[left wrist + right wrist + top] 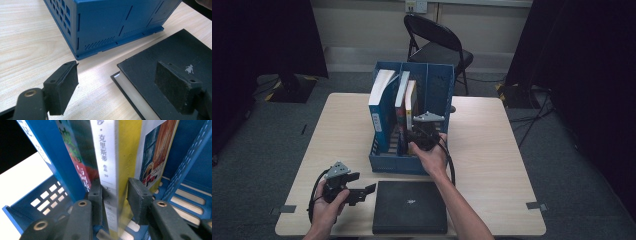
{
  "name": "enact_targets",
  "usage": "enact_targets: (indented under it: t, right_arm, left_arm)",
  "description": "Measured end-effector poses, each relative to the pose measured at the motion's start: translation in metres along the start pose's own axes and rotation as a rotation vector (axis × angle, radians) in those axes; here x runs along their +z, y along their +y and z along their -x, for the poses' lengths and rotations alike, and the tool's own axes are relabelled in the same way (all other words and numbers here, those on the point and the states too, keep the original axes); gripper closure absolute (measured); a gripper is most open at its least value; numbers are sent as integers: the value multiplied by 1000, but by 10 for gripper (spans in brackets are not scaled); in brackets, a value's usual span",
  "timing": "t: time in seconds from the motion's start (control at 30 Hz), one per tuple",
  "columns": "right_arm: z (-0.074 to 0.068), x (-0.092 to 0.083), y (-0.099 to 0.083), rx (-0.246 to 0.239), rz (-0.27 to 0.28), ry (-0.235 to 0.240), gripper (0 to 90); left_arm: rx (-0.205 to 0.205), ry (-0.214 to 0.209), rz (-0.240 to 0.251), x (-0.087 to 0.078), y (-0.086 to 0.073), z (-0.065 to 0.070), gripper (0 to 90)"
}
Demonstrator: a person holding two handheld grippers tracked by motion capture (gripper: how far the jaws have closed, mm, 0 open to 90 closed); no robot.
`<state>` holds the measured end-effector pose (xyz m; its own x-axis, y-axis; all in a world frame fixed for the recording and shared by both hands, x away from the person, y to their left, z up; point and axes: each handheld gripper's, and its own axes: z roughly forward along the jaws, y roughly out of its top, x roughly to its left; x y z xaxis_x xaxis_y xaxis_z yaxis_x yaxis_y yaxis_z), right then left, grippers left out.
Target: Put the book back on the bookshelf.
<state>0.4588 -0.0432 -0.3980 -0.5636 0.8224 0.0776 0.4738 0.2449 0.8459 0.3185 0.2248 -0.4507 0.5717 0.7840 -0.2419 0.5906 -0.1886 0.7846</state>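
Note:
A blue file rack (396, 164) (107, 20) (45, 197) stands mid-table with three upright books in it. My right gripper (423, 132) (113, 188) reaches into the rack from the front. It is shut on the lower part of the book with a white spine and yellow cover (410, 102) (110, 157), one pad on each side. A black book (410, 206) (175, 47) lies flat at the front edge of the table. My left gripper (364, 183) (117, 75) hovers open just left of that book, over its corner, holding nothing.
A blue-covered book (379, 100) (47, 147) and a thinner one with a colourful cover (402, 95) (75, 150) stand left of the held book. The rack's right compartment (437, 95) is unoccupied. A black folding chair (437, 45) stands behind the light wooden table (492, 150).

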Motion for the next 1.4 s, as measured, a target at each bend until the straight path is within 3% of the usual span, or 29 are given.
enact_targets:
  t: [0.13,0.27,0.37,0.6,0.8,1.0,1.2,1.4]
  right_arm:
    - [2,-6,-9,-9,-6,35,595]
    - [3,-9,-16,-41,-32,32,675]
    - [5,-7,-19,-42,-45,42,685]
    - [2,5,-7,-82,-73,39,703]
    - [7,12,3,-90,-95,7,711]
    - [10,18,11,-89,-103,18,711]
    - [11,15,9,-88,-101,18,685]
    - [11,1,8,-74,-69,32,619]
  left_arm:
    - [1,0,-7,0,0,0,188]
    - [3,-1,-5,1,1,1,188]
    - [10,-2,-8,3,1,2,188]
    - [5,0,-3,2,1,2,188]
    - [4,2,2,0,0,-1,188]
    - [5,2,-1,1,1,0,188]
    - [8,-3,-6,1,1,1,188]
    - [5,-7,-20,2,0,0,197]
